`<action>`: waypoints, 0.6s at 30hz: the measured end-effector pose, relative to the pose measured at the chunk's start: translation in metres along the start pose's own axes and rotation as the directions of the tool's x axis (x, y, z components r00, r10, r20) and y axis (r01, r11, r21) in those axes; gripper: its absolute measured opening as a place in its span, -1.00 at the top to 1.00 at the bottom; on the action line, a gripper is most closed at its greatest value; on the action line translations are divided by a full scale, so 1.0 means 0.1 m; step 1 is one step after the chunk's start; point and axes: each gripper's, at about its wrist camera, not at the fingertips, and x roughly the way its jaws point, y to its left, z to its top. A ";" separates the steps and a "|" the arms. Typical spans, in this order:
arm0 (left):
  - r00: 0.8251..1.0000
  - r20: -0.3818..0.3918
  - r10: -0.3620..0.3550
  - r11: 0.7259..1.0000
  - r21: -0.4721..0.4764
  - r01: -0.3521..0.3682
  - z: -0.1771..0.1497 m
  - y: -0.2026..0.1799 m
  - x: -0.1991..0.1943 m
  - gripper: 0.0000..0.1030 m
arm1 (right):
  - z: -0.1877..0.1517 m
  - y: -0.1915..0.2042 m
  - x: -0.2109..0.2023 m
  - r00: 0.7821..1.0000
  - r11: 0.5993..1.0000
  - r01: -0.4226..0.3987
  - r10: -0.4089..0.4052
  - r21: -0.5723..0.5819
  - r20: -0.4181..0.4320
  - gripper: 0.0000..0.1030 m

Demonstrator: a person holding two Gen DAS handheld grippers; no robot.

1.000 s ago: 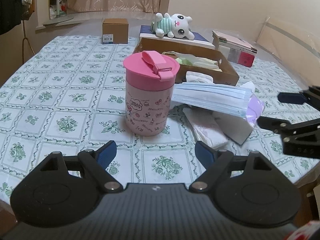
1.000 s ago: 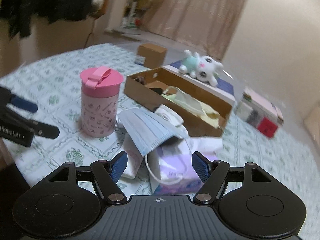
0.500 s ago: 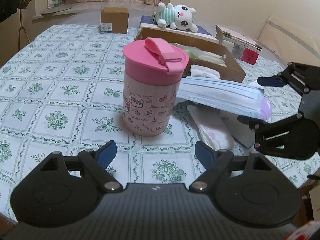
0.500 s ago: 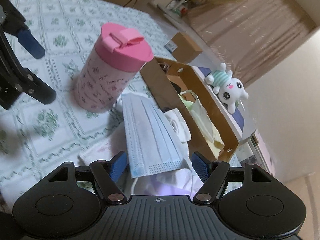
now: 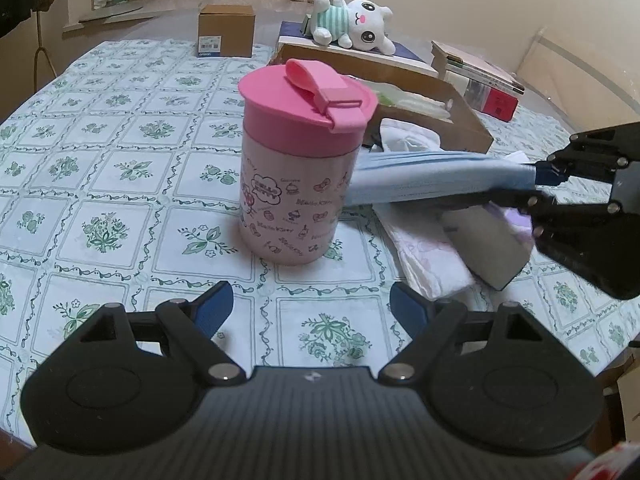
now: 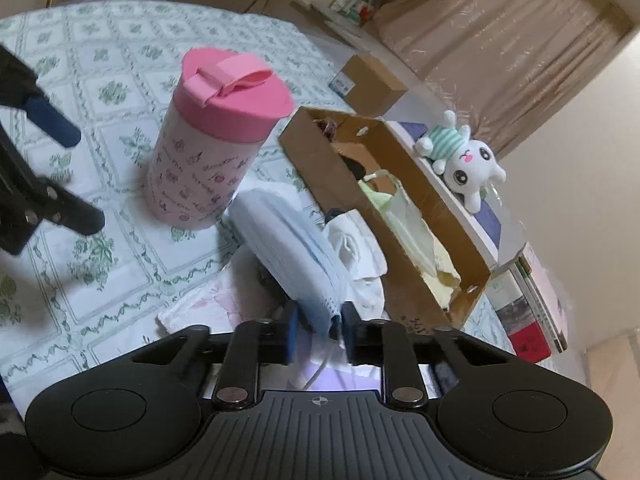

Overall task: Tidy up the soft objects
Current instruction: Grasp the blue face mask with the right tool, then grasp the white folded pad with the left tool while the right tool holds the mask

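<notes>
My right gripper [image 6: 318, 330] is shut on the near end of a blue face mask [image 6: 288, 248]; in the left wrist view the right gripper [image 5: 538, 182] holds the mask [image 5: 432, 178] stretched toward the pink cup. Under the mask lie a white patterned cloth [image 5: 428, 252] and a purple tissue pack [image 5: 516, 216]. A white sock [image 6: 356, 248] lies beside the open cardboard box [image 6: 404, 280], which holds pale green soft items [image 6: 404, 216]. My left gripper [image 5: 308, 308] is open and empty, in front of the pink lidded cup [image 5: 298, 168].
A white plush toy [image 5: 352, 26] lies on a white box behind the cardboard box. A small brown carton [image 5: 226, 36] stands at the table's far edge. Books [image 5: 484, 80] are stacked at the right. The floral tablecloth [image 5: 100, 184] covers the table.
My right gripper has closed on the blue mask's end and the mask is lifted. The left gripper has edged closer to the pink cup and stays open.
</notes>
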 end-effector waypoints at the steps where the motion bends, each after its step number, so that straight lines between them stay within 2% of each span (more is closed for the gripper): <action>1: 1.000 0.000 0.000 1.000 0.003 0.000 0.00 -0.02 0.00 -0.63 | 0.00 -0.02 -0.04 1.000 1.000 -0.009 0.009 0.023 0.009 0.80; 2: 1.000 0.000 -0.001 1.000 0.006 0.001 0.00 -0.04 -0.01 -0.62 | 0.00 -0.05 -0.08 1.000 0.998 -0.020 0.019 0.053 0.019 0.88; 5: 1.000 0.004 -0.005 1.000 0.012 0.005 0.00 -0.09 -0.02 -0.63 | -0.02 -0.20 -0.24 0.998 0.984 -0.042 0.032 0.175 0.060 0.96; 7: 1.000 0.004 -0.013 1.000 0.017 0.013 0.00 -0.13 -0.02 -0.63 | -0.06 -0.32 -0.34 0.996 0.959 -0.050 0.026 0.280 0.087 0.97; 12: 0.999 0.014 -0.042 0.999 0.027 0.042 0.01 -0.24 0.01 -0.62 | -0.24 -0.59 -0.62 0.992 0.876 -0.030 -0.032 0.481 0.120 0.97; 18: 0.995 0.016 -0.095 0.995 0.002 0.095 0.05 -0.41 0.18 -0.62 | -0.57 -0.78 -0.83 0.991 0.762 0.008 -0.092 0.647 0.096 0.97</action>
